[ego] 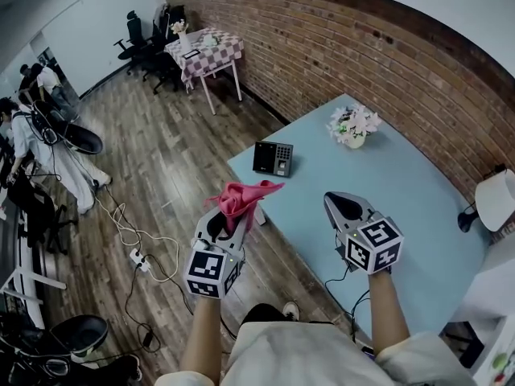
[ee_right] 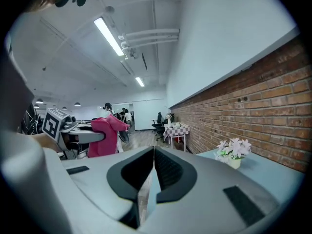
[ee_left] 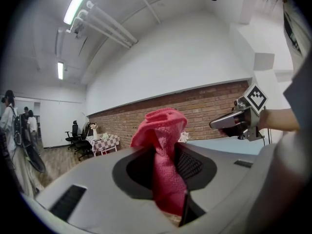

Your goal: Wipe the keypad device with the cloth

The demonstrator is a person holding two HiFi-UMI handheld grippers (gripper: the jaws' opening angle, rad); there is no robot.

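a person stands at a pale blue table (ego: 402,207) along a brick wall (ego: 362,47), a gripper in each hand. the left gripper (ego: 232,218) is raised at the table's near left edge, its jaws clenched on a pink cloth (ego: 244,193). the left gripper view shows the cloth (ee_left: 163,160) pinched between the jaws, its top bunched and flopping over above them. the right gripper (ego: 344,207) hangs over the table, and the right gripper view shows its jaws pressed together with nothing between them. the keypad device (ego: 273,158), black with a screen beside a block of keys, stands near the table's far left corner, well apart from both grippers and from the cloth. a small pot of white flowers (ego: 353,125) sits further back on the table, nearer the wall. beyond it on the wooden floor (ego: 161,151) are a checked table (ego: 207,49), office chairs (ego: 133,39) and trailing cables (ego: 129,232). people (ego: 32,127) stand at the room's left edge.
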